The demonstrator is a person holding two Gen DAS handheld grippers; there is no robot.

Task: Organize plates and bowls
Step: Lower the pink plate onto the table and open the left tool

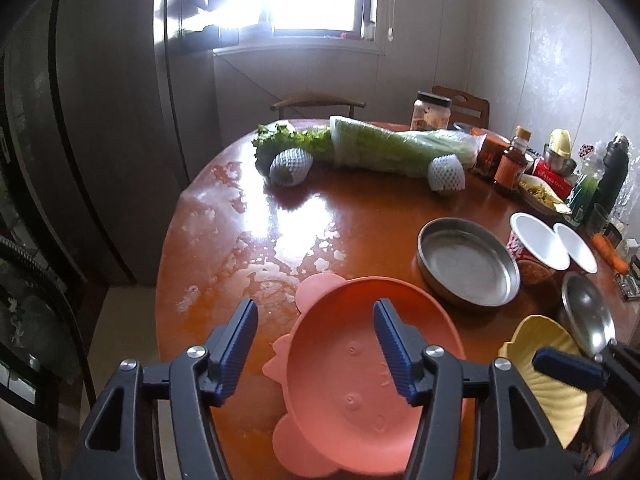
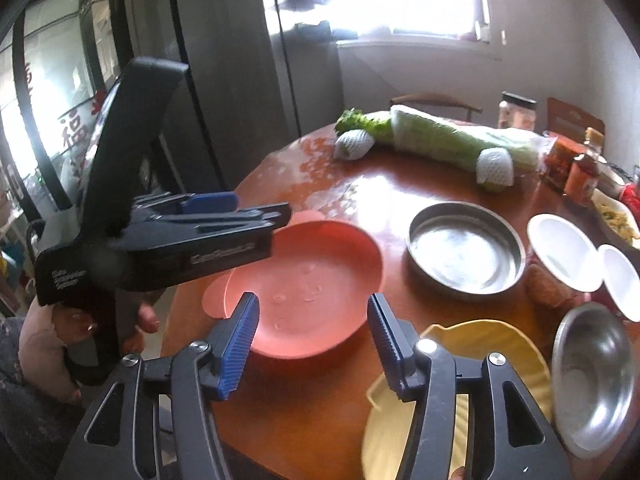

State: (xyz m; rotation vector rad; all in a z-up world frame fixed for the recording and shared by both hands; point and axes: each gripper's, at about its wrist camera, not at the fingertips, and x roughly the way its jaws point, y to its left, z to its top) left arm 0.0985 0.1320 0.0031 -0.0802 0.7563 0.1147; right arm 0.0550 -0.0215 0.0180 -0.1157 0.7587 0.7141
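We log a kitchen corner with a bright window and a round brown table (image 1: 360, 216), its glossy top worn pale in patches on the left.

Items, left to right:

- Left hand (image 2: 44, 344): seen from the right wrist view, wrapped around the black handle of its tool.
- Left gripper (image 1: 316, 344): we find its blue-padded fingers apart, hanging above the table with nothing between the pads; the left finger shows over bare tabletop, the right over the pink plate.
- Pink plate (image 1: 360, 376): animal-shaped with small ears, lying flat at the near edge of the table, empty.
- Right gripper (image 2: 312, 344): fingers apart, gripping nothing; the left finger shows over the pink plate's near rim, the right over the yellow bowl.
- Yellow bowl (image 2: 488, 344): scalloped, just right of the pink plate, at the near edge.
- Metal pan (image 1: 466, 260): round, shallow, empty, behind the two coloured dishes.
- Small steel bowl (image 2: 592, 384): beside the yellow bowl on its right; we cannot tell whether they touch.
- Two white cups (image 1: 538, 242): right of the pan, side by side.
- Far side: cabbage (image 1: 392, 146) in clear wrap, two fruits in foam netting (image 1: 290, 166), a jar (image 1: 430, 112), and bottles (image 1: 510, 162).
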